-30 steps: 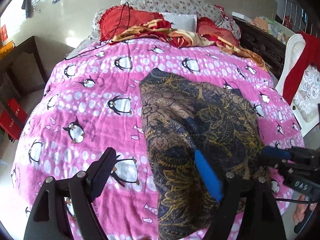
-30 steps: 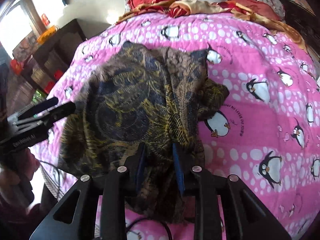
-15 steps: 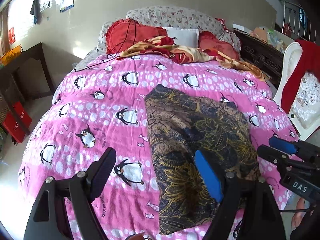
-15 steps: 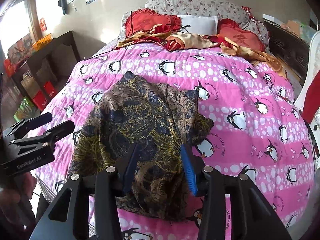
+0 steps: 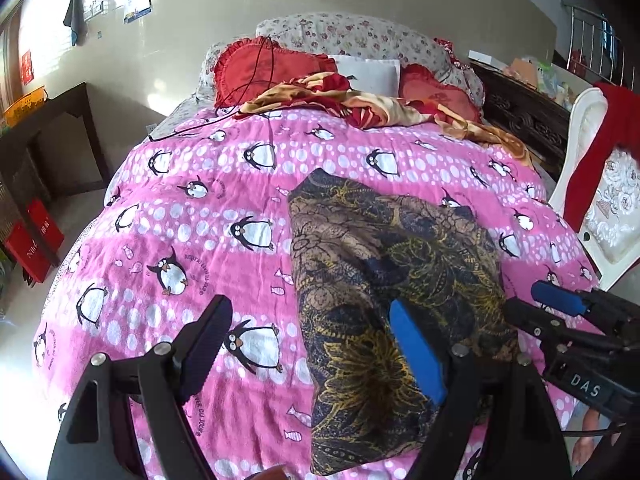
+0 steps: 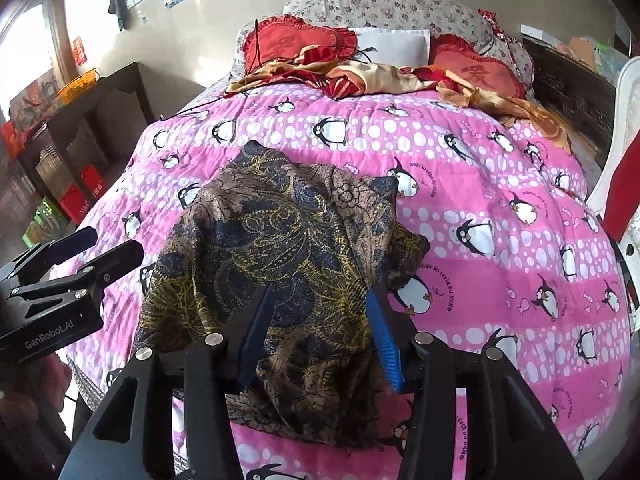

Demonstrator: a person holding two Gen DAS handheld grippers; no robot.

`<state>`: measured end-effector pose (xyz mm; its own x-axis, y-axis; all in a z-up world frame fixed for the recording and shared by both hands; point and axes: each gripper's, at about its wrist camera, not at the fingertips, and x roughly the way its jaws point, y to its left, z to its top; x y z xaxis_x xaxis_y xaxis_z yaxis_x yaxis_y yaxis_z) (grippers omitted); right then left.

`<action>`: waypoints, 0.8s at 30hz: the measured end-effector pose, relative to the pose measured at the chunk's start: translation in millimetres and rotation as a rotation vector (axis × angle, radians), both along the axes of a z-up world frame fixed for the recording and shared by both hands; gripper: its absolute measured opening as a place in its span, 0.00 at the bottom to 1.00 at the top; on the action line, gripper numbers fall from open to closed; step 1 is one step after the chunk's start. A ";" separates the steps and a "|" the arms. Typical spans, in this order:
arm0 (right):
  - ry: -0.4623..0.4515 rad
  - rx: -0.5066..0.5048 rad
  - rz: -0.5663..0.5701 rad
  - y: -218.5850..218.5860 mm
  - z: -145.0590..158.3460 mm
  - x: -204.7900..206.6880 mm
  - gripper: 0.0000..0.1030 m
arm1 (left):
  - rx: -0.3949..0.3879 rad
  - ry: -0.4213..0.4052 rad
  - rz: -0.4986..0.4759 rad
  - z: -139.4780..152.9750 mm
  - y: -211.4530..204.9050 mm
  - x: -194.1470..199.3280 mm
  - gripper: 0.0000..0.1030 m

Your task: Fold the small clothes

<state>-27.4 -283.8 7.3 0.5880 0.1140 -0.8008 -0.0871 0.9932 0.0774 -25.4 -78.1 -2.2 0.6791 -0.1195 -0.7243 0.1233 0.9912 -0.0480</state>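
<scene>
A dark blue and gold patterned garment [image 5: 384, 280] lies folded over on the pink penguin blanket [image 5: 224, 208], near the bed's foot; it also shows in the right wrist view [image 6: 280, 248]. My left gripper [image 5: 308, 344] is open and empty, held above the garment's left edge. My right gripper [image 6: 316, 336] is open and empty, raised above the garment's near end. Each gripper shows in the other's view: the right one [image 5: 560, 316] beside the garment's right edge, the left one [image 6: 80, 256] to its left.
Red pillows [image 5: 272, 68], a white pillow and a crumpled red-gold cloth [image 5: 360, 104] lie at the head of the bed. A dark desk [image 5: 44, 128] and red boxes stand left. A white chair with a red cloth [image 5: 600, 168] stands right.
My right gripper opened and let go of the garment, which now lies on the blanket. Both grippers pulled back and up, away from the bed.
</scene>
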 end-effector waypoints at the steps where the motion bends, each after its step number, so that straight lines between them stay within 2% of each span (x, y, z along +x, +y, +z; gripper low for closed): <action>1: 0.003 -0.001 0.002 0.3 -1.0 0.6 0.49 | -0.003 -0.001 0.001 -0.3 -0.1 0.1 0.82; 9: 0.020 0.012 0.003 1.6 -6.8 3.4 0.49 | -0.001 0.003 0.013 -3.4 0.9 2.7 0.82; 14: 0.037 0.010 0.010 0.0 -8.1 8.1 0.49 | -0.029 0.032 0.016 -2.9 5.2 10.5 0.82; 24: 0.020 0.005 0.013 2.6 -0.9 17.6 0.49 | -0.019 0.030 0.025 1.1 8.8 16.7 0.82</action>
